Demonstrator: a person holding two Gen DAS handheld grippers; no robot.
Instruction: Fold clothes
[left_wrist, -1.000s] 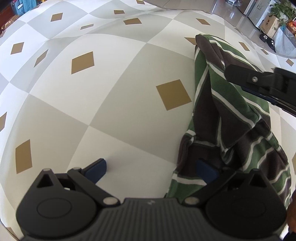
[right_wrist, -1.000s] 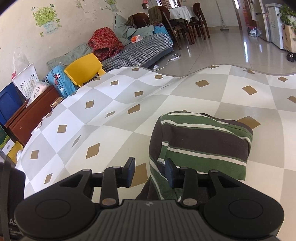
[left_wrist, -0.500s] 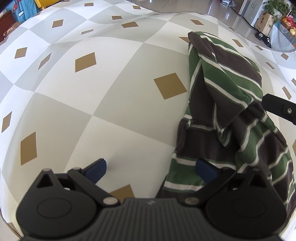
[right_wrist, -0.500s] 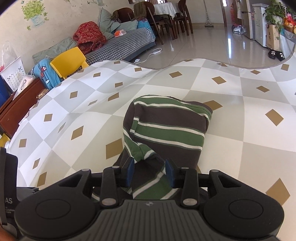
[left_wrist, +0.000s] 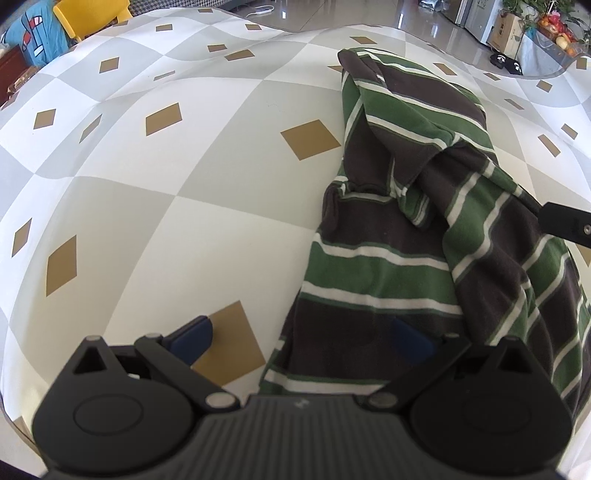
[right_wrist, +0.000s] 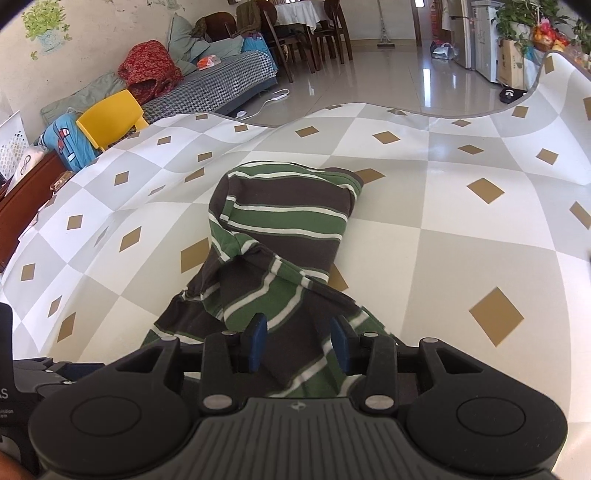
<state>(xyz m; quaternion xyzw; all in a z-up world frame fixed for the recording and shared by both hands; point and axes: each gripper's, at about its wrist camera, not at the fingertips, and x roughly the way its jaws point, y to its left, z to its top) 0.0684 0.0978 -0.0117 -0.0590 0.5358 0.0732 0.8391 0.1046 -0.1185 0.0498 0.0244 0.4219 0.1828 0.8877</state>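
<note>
The striped shirt (right_wrist: 280, 236) lies crumpled on the checked mat (left_wrist: 192, 221), its long axis running straight away from the right gripper (right_wrist: 298, 341), whose jaws are opening w/ a fold of cloth between them (not pinched, as far as I can tell). The left gripper (left_wrist: 301, 338) is spread wide, one finger over bare mat and the other over the shirt's near edge, so the shirt sits off to its right; the right gripper is better lined up.

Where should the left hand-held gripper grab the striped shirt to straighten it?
Probably the near bottom hem of the striped shirt, at its left corner, coming from the left over the bare checked cloth. That edge lies flat and single there; the middle is bunched and twisted. The left hand-held gripper is open and straddles that edge. The right hand-held gripper is opening, with fabric between its fingers.
</note>
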